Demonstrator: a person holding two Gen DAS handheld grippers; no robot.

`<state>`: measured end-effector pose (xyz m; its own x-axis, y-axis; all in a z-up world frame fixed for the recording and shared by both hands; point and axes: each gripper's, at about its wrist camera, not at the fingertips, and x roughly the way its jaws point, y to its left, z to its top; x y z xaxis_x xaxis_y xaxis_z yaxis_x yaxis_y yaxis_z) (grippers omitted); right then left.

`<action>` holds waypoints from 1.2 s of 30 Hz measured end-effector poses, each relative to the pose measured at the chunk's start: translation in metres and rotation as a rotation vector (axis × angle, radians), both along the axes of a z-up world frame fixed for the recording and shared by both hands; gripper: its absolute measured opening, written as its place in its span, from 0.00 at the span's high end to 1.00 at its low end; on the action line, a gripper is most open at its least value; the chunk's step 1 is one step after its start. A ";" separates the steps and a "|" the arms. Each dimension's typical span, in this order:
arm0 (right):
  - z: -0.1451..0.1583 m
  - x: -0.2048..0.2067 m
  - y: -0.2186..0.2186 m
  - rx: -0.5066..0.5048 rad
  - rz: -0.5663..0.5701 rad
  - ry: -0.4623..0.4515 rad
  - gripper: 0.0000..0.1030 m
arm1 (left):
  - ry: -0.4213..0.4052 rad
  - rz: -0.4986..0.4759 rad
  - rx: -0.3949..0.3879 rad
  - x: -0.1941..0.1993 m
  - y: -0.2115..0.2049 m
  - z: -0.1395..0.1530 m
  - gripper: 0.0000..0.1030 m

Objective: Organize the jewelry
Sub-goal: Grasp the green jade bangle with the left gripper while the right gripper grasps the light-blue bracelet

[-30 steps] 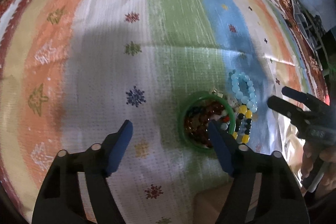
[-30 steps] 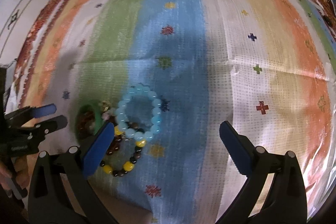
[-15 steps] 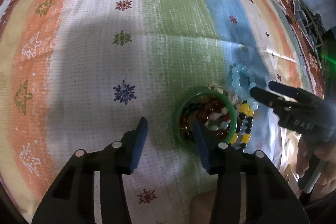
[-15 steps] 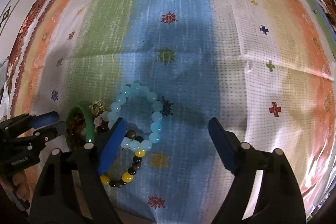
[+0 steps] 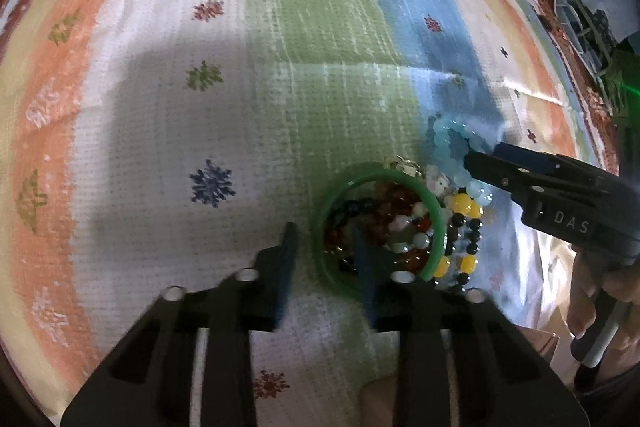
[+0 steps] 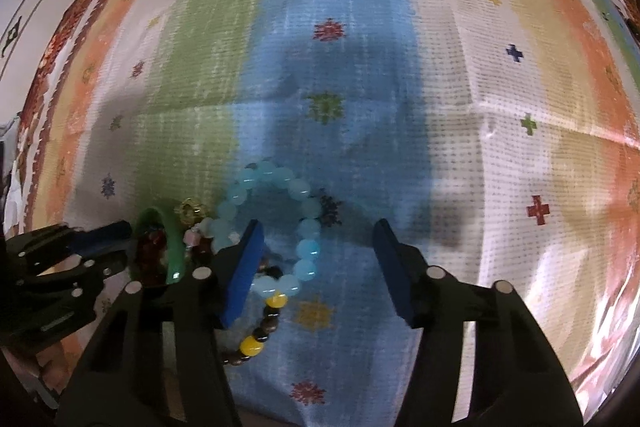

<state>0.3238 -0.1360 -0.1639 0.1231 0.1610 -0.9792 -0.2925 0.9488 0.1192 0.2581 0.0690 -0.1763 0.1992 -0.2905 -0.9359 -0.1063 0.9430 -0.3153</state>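
A green bangle (image 5: 320, 223) lies on the striped cloth with red and dark beads (image 5: 384, 211) heaped inside it. My left gripper (image 5: 324, 255) points down over its left rim, one finger outside and one inside; its jaws are closing and a gap still shows. The bangle (image 6: 174, 247) and left gripper (image 6: 100, 243) also appear in the right wrist view. A light blue bead bracelet (image 6: 306, 227) lies beside the bangle. My right gripper (image 6: 318, 263) is closing around its right side without touching it. In the left wrist view that gripper (image 5: 484, 155) reaches the bracelet (image 5: 444, 135).
A yellow and black bead bracelet (image 6: 264, 323) lies under the blue one, and a gold charm (image 6: 190, 211) sits by the bangle. The cloth (image 6: 500, 107) stretches far and right. A hand (image 5: 592, 299) holds the right gripper. A metal rack (image 5: 592, 27) stands past the cloth's edge.
Both pairs of jaws have narrowed a lot. The left gripper has come to straddle the bangle's left rim. The right gripper has sunk over the light blue bracelet.
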 end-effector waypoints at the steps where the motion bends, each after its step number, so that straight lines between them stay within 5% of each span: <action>1: 0.000 -0.001 0.003 -0.001 0.010 0.000 0.48 | 0.000 -0.004 0.003 0.000 -0.001 -0.001 0.82; 6: -0.004 -0.003 0.010 -0.007 0.020 -0.002 0.50 | -0.004 0.003 -0.001 -0.001 0.000 -0.002 0.82; 15: -0.005 -0.001 0.006 -0.023 0.009 -0.009 0.87 | -0.010 0.013 -0.012 -0.003 0.003 0.000 0.91; 36: 0.043 -0.026 0.002 0.010 0.052 -0.103 0.87 | -0.098 0.008 -0.032 -0.008 -0.002 0.038 0.93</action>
<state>0.2977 -0.1342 -0.1208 0.2139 0.1791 -0.9603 -0.3525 0.9310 0.0951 0.2497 0.0674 -0.1382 0.2916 -0.3175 -0.9023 -0.0809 0.9317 -0.3540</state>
